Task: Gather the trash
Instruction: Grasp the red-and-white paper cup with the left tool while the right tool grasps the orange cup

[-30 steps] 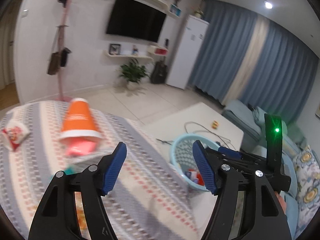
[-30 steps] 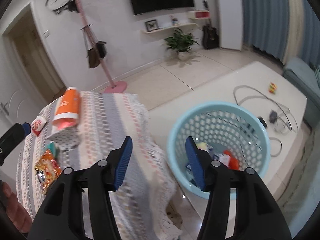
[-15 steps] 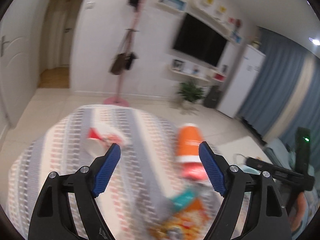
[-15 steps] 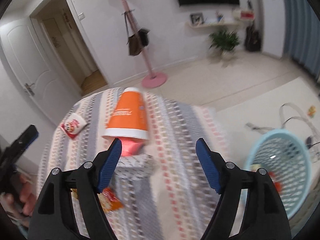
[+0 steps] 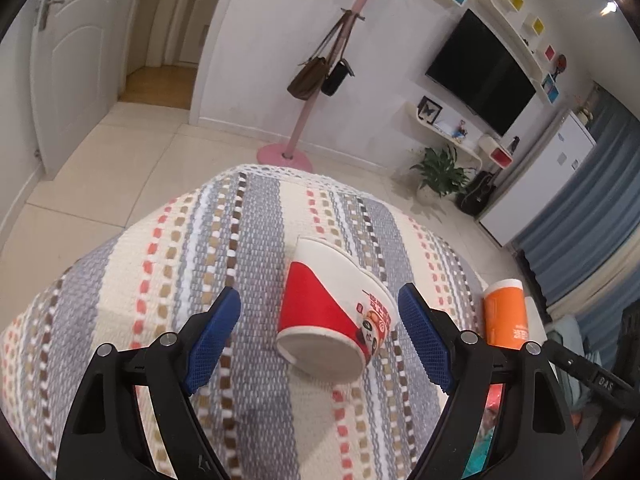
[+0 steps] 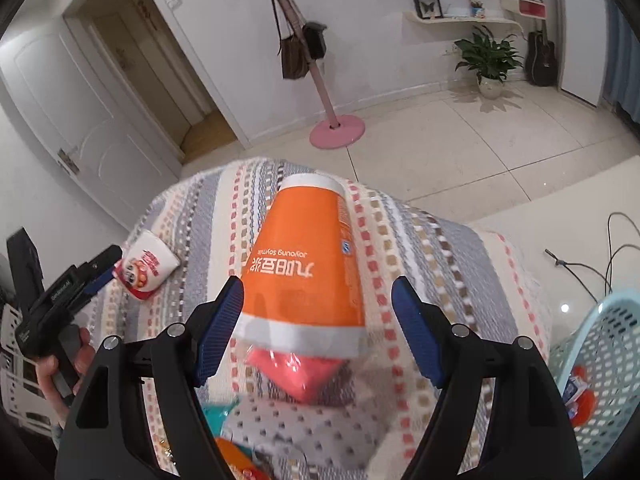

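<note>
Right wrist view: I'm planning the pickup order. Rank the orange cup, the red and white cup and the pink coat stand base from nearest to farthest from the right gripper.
1. Orange cup, lying on the tablecloth between the open fingers of the right gripper.
2. Red and white cup, on its side, far left on the table.
3. Pink coat stand base, on the floor beyond the table.

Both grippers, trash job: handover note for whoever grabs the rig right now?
Left gripper: open, nothing held, framing the red-and-white paper cup lying on its side on the striped tablecloth; pads are not touching it.
Right gripper: open, empty, framing the orange cup, also on its side, with a pink wrapper at its mouth.
Blue basket stands off the right of the table and already holds some trash.
Left to do: both cups, the pink wrapper, and the teal and orange wrappers at the near edge.
</note>
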The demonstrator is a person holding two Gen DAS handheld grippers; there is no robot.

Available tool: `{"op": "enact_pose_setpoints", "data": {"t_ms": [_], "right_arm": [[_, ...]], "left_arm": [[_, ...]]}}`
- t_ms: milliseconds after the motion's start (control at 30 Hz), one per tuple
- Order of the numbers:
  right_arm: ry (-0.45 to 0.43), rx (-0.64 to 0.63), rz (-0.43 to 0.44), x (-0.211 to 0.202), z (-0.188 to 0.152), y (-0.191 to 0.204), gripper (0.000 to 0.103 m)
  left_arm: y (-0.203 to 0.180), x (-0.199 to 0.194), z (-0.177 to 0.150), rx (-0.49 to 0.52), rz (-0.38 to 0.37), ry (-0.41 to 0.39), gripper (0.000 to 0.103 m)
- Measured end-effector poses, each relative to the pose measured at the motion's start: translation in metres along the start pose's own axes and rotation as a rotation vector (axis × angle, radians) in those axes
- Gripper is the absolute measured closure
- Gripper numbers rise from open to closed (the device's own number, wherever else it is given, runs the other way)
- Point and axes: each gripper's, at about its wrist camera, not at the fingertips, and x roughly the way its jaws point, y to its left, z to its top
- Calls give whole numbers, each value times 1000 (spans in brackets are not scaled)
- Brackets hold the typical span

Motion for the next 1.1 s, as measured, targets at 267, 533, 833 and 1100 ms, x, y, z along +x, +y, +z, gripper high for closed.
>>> {"op": "enact_pose_setpoints", "data": {"t_ms": [267,533,833,1100], "right_arm": [[84,0,39,32,7,-2,30],[143,24,95,55,11,10,34],[89,-56,57,47,4,37,40],[-47,-149,71,-1,-1,62,40]], "left_arm": [[9,18,-10,3,-16,30,24],[2,24,-13,55,-8,40,24],[-10,29,-15,101,-47,52,44],[-20,1,-19,137,-80,-58,52]]}}
